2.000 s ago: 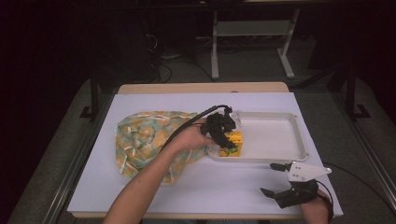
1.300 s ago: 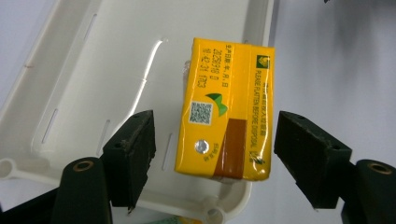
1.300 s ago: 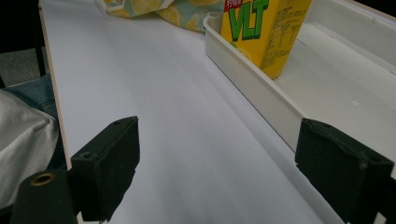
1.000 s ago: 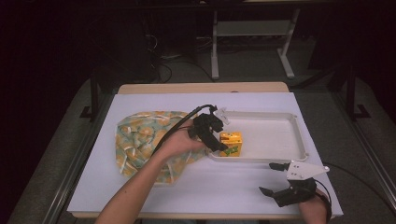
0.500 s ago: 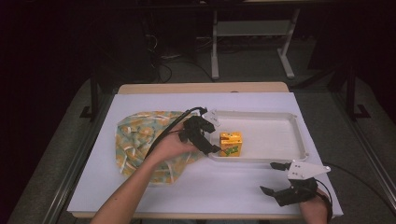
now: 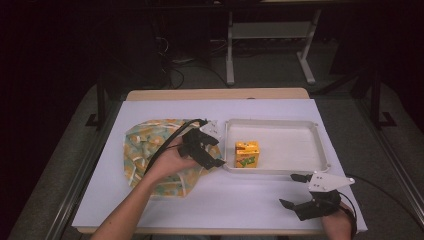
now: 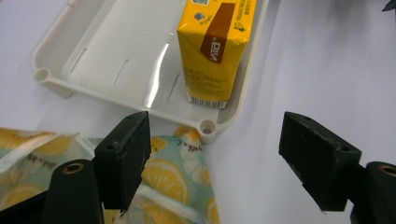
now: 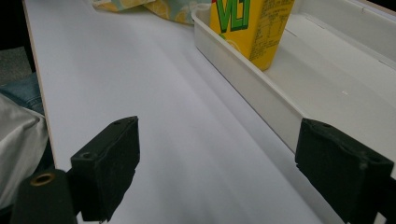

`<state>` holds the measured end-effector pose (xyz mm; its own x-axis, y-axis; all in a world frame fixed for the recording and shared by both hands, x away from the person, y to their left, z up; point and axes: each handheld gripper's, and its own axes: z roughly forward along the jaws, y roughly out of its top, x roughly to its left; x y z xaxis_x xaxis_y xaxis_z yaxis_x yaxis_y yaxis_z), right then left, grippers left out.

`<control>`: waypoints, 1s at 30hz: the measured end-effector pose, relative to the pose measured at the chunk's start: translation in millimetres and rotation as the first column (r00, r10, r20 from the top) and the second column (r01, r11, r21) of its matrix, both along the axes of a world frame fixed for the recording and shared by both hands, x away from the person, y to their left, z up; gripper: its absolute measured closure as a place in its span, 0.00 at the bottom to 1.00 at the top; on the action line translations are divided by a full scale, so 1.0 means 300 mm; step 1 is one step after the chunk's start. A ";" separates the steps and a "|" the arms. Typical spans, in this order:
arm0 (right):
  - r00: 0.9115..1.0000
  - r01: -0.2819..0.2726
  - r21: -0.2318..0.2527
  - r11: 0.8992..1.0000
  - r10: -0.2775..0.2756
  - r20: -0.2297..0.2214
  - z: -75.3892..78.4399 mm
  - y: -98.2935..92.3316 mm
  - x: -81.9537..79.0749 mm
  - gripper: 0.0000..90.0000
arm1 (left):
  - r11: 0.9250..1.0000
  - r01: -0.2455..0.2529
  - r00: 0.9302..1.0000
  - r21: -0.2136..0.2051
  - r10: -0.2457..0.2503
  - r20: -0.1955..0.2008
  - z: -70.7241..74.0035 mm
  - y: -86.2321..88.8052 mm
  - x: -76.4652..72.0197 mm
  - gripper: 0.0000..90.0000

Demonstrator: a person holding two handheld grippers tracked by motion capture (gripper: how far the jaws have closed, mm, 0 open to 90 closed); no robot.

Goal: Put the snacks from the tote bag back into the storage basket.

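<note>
Jaws of the left gripper (image 6: 214, 151) stand apart with nothing between them; they have just been opening, and in the left gripper view both black pads are clear of everything. Just beyond them, at about 3 o'clock from that gripper in the high view, the yellow juice carton (image 6: 247, 154) stands upright inside the white tray (image 6: 300, 125), in the tray's near-left corner, close against the left wall and the front rim. Between the gripper and the carton there is only the tray's low wall and its rounded corner post, which the left gripper view shows at 12 o'clock between the pads.

At 9 o'clock from the tray lies a lemon-print bag (image 6: 142, 145), flat and crumpled on the surface (image 6: 250, 195); its edge reaches the tray's near-left corner, and the left hand (image 6: 170, 160) and the gripper's black cable rest over it.

At 5 o'clock from the carton, near the surface's front edge, the right gripper (image 6: 294, 191) hangs with its jaws released, wide apart over bare white surface. From its own view the tray's front wall runs along at 1 o'clock, with the carton behind it and a corner of the bag at 12 o'clock.
</note>
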<state>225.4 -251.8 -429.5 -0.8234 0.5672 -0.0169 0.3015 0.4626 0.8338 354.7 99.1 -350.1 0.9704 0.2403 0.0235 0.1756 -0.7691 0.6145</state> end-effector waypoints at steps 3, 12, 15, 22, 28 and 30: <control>1.000 0.000 -0.001 1.000 0.000 0.002 0.000 0.000 0.000 0.15 | 1.000 -0.010 1.000 -0.007 0.010 0.001 -0.004 0.021 -0.010 0.27; 1.000 0.004 -0.003 1.000 -0.004 0.001 0.000 0.000 0.002 0.15 | 0.999 -0.023 1.000 -0.033 0.023 -0.003 -0.015 0.067 -0.042 0.27; 1.000 0.006 -0.004 1.000 -0.006 0.001 0.001 0.000 0.000 0.15 | 0.999 -0.020 1.000 -0.028 0.021 0.009 -0.014 0.083 -0.048 0.27; 1.000 0.011 -0.004 1.000 -0.011 0.003 0.002 -0.002 -0.001 0.15 | 0.998 -0.054 0.999 -0.034 0.054 0.003 -0.028 0.115 -0.064 0.28; 1.000 0.008 -0.005 1.000 -0.008 0.002 0.002 -0.001 -0.001 0.15 | 0.996 -0.070 0.997 -0.048 0.070 0.008 -0.035 0.149 -0.081 0.27; 1.000 0.007 -0.006 1.000 -0.007 0.002 0.001 0.001 0.000 0.15 | 0.995 -0.082 0.997 -0.064 0.082 0.006 -0.040 0.161 -0.088 0.27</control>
<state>225.4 -251.4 -429.2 -0.8192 0.5731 -0.0220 0.3035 0.4657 0.8313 328.2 147.4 -362.2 0.9473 0.3202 0.0134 0.2311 -0.7116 0.6635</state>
